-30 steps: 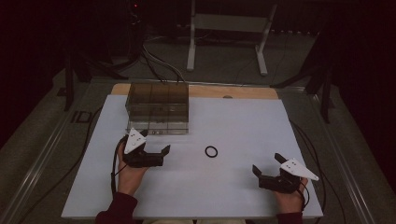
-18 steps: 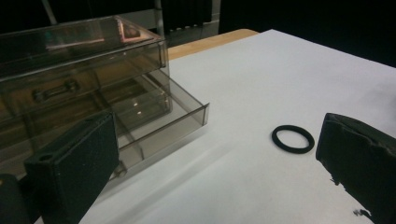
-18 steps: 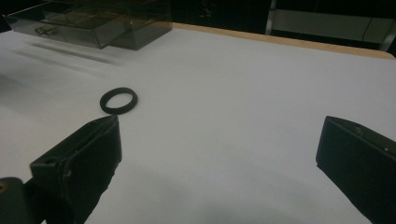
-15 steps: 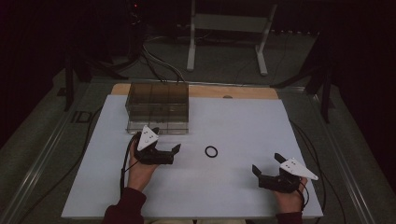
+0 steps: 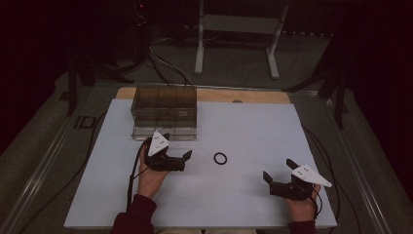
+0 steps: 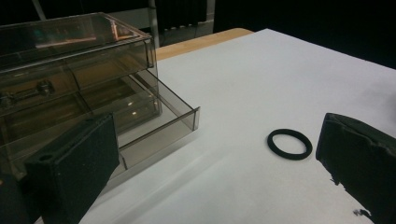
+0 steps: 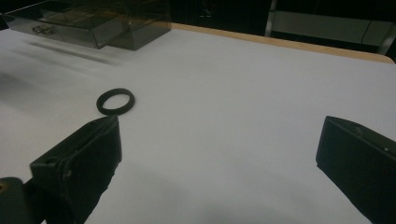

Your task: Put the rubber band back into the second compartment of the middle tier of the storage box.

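- A small black rubber-like ring (image 5: 220, 158) is seen lying flat on the white tabletop (image 5: 243, 126), roughly midway between the two hand-held grippers and touched by neither.
- In the left gripper view the ring (image 6: 289, 143) is found ahead, nearer the right-hand jaw, with bare white surface all around it.
- In the right gripper view the ring (image 7: 116, 101) is seen beyond the tip of the left-hand jaw, apart from it.
- The left hand-held gripper (image 5: 176, 158) is held released, its two black jaws spread wide with nothing between them; it is pointed towards the ring and lies near it.
- Its grey three-cornered plate is seen on top, and a dark cable is trailed back along the forearm in a dark red sleeve (image 5: 132, 219).
- The right hand-held gripper (image 5: 278, 171) is likewise held released, jaws wide apart and empty; it is kept near the tabletop's front right part, well apart from the ring.
- A smoky transparent plastic drawer box (image 5: 164, 110) is placed at the far left of the tabletop, just behind the left hand-held gripper.
- In the left gripper view its lowest drawer (image 6: 154, 121) is seen pulled partly out towards the ring; a small metal item is dimly visible in an upper drawer, too unclear to be identified.
- A strip of light wooden edge (image 5: 243, 95) is exposed along the far side of the white surface.
- Beyond it, a dark floor with cables and a white metal stand (image 5: 237, 36) is seen.
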Motion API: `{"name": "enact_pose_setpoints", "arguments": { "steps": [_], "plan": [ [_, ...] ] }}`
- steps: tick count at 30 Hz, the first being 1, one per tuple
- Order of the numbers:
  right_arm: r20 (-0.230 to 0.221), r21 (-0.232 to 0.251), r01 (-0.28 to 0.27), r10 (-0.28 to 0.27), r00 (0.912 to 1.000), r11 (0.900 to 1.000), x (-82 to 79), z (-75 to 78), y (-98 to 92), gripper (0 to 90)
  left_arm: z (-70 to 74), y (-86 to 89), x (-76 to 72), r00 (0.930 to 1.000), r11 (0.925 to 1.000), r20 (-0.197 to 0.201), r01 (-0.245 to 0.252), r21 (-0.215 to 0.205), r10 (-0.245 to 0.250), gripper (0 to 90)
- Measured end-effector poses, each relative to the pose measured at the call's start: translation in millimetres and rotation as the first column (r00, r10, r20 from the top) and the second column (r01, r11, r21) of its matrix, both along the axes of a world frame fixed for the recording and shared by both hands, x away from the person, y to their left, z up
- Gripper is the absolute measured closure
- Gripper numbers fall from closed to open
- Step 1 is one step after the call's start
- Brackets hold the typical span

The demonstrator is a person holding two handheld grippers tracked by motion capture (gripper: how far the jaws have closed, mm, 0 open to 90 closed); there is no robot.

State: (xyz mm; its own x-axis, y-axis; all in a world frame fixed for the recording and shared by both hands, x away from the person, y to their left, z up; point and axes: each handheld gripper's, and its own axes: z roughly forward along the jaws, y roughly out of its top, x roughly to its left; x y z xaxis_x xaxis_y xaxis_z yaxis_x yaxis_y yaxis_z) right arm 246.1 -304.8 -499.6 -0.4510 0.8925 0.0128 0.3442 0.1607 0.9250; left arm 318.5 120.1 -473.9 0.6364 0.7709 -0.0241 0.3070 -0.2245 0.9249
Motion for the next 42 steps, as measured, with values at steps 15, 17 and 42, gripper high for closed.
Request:
{"name": "enact_pose_setpoints", "arguments": {
  "steps": [15, 17, 42],
  "plan": [
    [0.002, 0.0, 0.001, -0.001, 1.0, 1.0, 0.1, 0.2, -0.1, 0.7, -9.8, -15.8, 14.1, 0.9991, 0.9994, -0.027, 0.034, 0.009, -0.034, 0.2],
    [0.002, -0.001, 0.001, -0.001, 1.0, 1.0, 0.1, 0.2, -0.1, 0.8, -10.6, -19.1, 15.8, 0.9989, 0.9992, -0.029, 0.038, 0.013, -0.037, 0.2],
    [0.003, -0.001, -0.003, 0.003, 1.0, 1.0, 0.4, 0.3, 0.4, 0.8, -27.3, -57.2, 33.6, 0.992, 0.9961, -0.094, 0.086, 0.015, -0.085, 1.1]
  ]
}}
